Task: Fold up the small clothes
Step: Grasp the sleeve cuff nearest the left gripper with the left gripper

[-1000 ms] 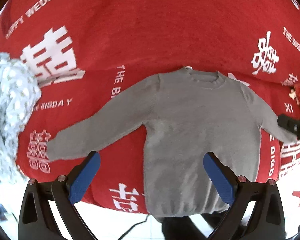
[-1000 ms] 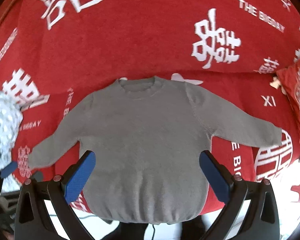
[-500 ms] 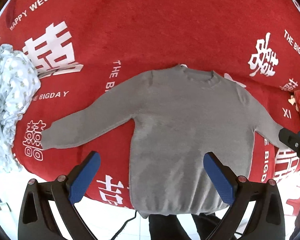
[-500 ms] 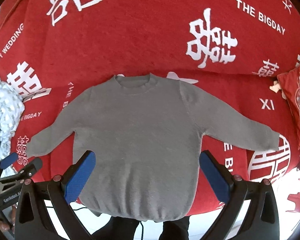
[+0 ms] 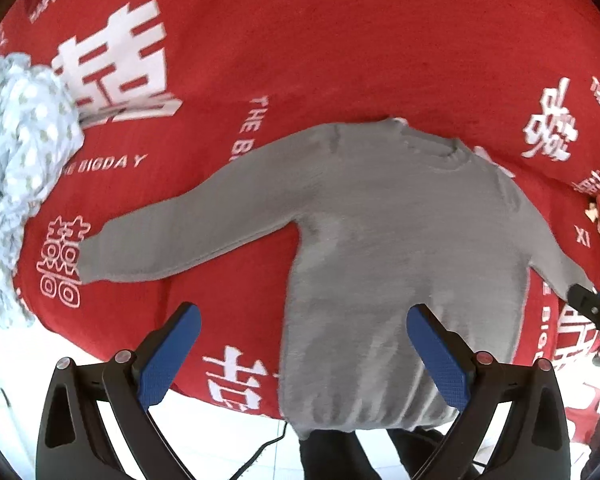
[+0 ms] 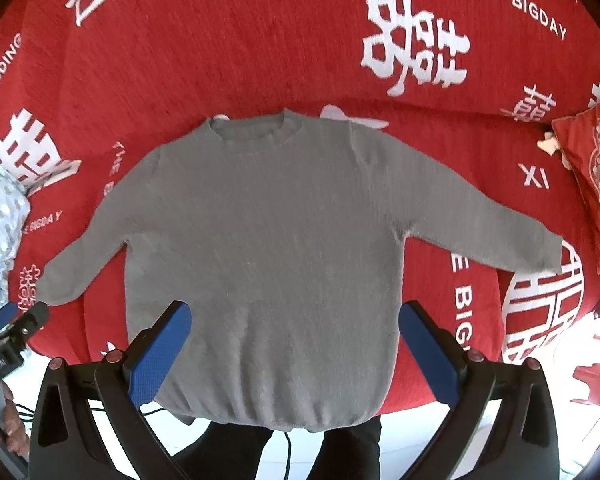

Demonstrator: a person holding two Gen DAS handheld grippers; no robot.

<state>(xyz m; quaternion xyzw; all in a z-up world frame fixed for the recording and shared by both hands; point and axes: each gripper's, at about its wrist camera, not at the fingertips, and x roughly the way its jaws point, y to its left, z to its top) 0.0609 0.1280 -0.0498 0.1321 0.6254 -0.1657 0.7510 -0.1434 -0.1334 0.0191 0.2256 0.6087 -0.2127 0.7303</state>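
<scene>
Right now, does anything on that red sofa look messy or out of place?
The grey sweater lies flat, sleeves spread, its hem hanging over the front edge. The one untidy thing is a crumpled pale patterned cloth, bunched in a heap at the far left of the red cover.

The left gripper [image 5: 303, 322] and the right gripper [image 6: 294, 322] are held level with their blue-padded fingers [image 5: 168, 356] spread wide apart; nothing is gripped between them.
</scene>
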